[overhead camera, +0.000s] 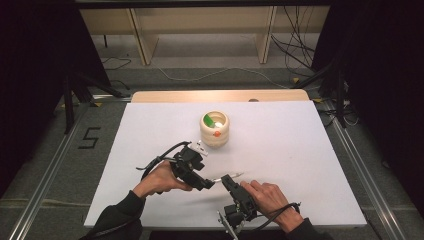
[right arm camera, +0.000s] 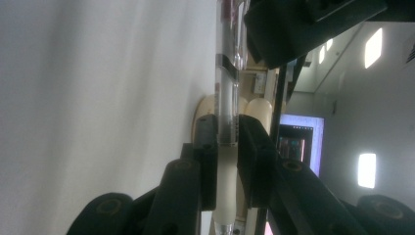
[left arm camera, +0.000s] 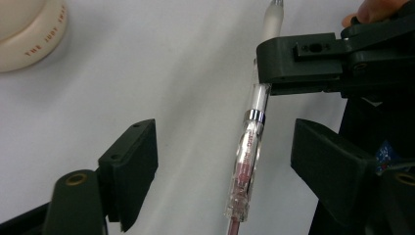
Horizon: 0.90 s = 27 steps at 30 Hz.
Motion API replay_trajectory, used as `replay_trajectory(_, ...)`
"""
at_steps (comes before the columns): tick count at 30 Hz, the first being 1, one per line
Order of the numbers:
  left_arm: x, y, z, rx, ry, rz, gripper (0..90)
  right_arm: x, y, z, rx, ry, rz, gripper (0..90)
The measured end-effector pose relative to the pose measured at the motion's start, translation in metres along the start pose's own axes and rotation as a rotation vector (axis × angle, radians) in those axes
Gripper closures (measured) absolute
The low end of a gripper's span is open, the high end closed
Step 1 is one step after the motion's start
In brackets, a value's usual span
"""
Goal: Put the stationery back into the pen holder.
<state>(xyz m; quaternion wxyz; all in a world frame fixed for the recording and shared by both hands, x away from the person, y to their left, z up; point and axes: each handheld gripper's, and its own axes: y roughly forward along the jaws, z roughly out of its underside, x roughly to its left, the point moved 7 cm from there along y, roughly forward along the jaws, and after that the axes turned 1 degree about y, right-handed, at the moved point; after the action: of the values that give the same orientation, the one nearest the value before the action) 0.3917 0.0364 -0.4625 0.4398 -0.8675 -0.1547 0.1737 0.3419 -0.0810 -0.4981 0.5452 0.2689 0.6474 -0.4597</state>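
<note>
On white table (overhead camera: 150, 130), wooden cup (overhead camera: 215, 128) parked well clear at the far middle, leaving working room near the front edge. Right gripper (right arm camera: 227, 142) clamped on the pale grip end of clear pen (left arm camera: 247, 156), holding it off the surface so the barrel is presented. Left gripper (left arm camera: 222, 161) spread wide astride that barrel, pads not touching, probably set to take it over.

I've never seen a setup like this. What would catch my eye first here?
Probably the clear pen near the front of the white table, passed between two hand-held grippers: the right gripper is clamped on its pale grip end, while the left gripper straddles its barrel with jaws open, not touching. Next comes the cream ringed holder at the table's middle, with something green and orange inside.
</note>
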Motion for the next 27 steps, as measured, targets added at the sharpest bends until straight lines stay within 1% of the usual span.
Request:
replay_trajectory(1,0.0,0.001,0.0,0.003,0.002,0.001,28.7,0.0,0.0,0.0,0.0,-0.003,0.001,80.0)
replay_trajectory(2,-0.001,0.002,0.0,0.018,0.006,0.008,29.6,0.0,0.0,0.0,0.0,-0.005,0.001,80.0)
replay_trajectory(5,-0.002,0.005,-0.001,0.031,0.017,0.024,33.1,0.0,0.0,-0.001,-0.005,-0.022,0.005,80.0)
replay_trajectory(8,-0.005,0.007,-0.003,0.043,0.023,0.042,36.7,0.001,0.001,-0.002,-0.007,-0.019,0.004,80.0)
replay_trajectory(9,-0.005,0.007,-0.004,0.052,0.037,0.044,38.0,0.001,0.001,-0.003,-0.008,-0.022,0.002,80.0)
replay_trajectory(11,-0.005,0.008,-0.004,0.067,0.051,0.053,40.9,0.001,0.001,-0.003,-0.013,-0.036,0.006,80.0)
replay_trajectory(12,-0.006,0.009,-0.005,0.069,0.046,0.06,42.4,0.001,0.001,-0.003,-0.012,-0.037,0.005,80.0)
replay_trajectory(14,-0.007,0.01,-0.005,0.081,0.058,0.071,46.0,0.002,0.001,-0.003,-0.012,-0.04,0.004,80.0)
replay_trajectory(16,-0.009,0.012,-0.005,0.09,0.06,0.079,48.9,0.003,0.0,-0.004,-0.011,-0.039,0.003,80.0)
replay_trajectory(17,-0.009,0.012,-0.005,0.096,0.071,0.082,50.5,0.003,0.001,-0.004,-0.017,-0.045,0.006,80.0)
replay_trajectory(18,-0.01,0.013,-0.005,0.102,0.071,0.086,52.0,0.003,0.001,-0.005,-0.019,-0.049,0.005,80.0)
replay_trajectory(19,-0.01,0.013,-0.005,0.104,0.074,0.095,53.6,0.004,0.001,-0.005,-0.017,-0.046,0.002,80.0)
replay_trajectory(22,-0.01,0.014,-0.005,0.117,0.091,0.103,58.6,0.004,0.0,-0.005,-0.018,-0.055,0.002,80.0)
replay_trajectory(23,-0.01,0.014,-0.005,0.115,0.09,0.109,59.8,0.004,0.0,-0.005,-0.018,-0.055,0.001,80.0)
replay_trajectory(25,-0.011,0.015,-0.005,0.116,0.084,0.115,61.4,0.004,0.0,-0.005,-0.022,-0.056,-0.001,80.0)
replay_trajectory(27,-0.011,0.016,-0.005,0.125,0.097,0.122,62.2,0.005,0.0,-0.006,-0.023,-0.058,0.001,80.0)
